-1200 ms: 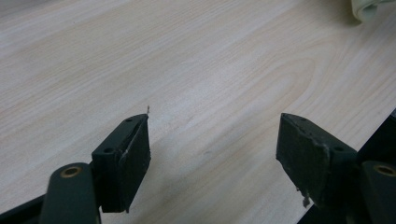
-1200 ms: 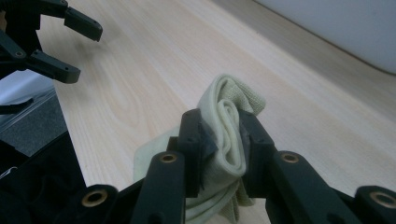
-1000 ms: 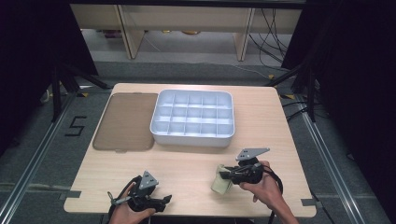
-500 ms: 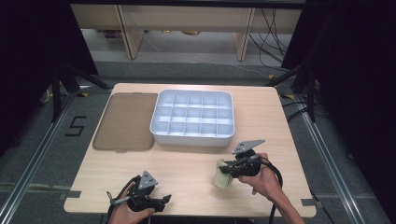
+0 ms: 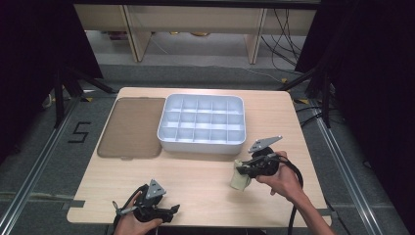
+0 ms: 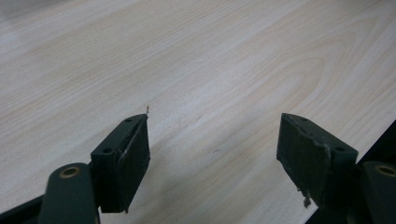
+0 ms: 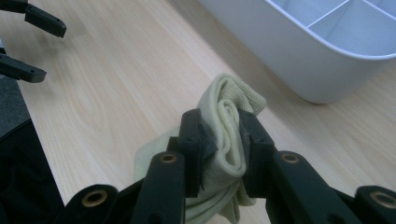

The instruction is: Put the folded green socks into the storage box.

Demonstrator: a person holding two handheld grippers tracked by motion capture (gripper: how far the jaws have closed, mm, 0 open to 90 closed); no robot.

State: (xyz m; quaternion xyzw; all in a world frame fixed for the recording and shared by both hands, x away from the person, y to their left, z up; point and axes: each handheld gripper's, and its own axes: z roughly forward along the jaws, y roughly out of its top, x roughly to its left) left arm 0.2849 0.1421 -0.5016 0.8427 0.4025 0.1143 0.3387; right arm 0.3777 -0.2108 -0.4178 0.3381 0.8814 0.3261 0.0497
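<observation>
A light wooden table (image 5: 195, 181) with a pale grain is seen from above, set on a grey floor (image 5: 44, 161) between metal rails. Behind it, wooden furniture legs and loose black cables are seen on the floor, with dark curtains at both sides. On the floor to the left of the table, the number "5" (image 5: 78, 132) is marked in black tape; no other writing can be read.

On the table, a white divided tray (image 5: 201, 142) is placed near the far edge, with a flat brown lid (image 5: 131, 127) lying just beside it on its left.

The right gripper (image 5: 243, 170) is held near the tray's front right corner. Its jaws are closed tight on a folded pale yellow cloth (image 7: 229, 116), which is pinched between them; the cloth's lower end is seen touching or almost touching the table (image 5: 240, 182).

The left gripper (image 6: 214, 144) is held low at the table's near edge, well apart from the cloth. Its jaws are spread wide, with nothing between them but bare wood.
</observation>
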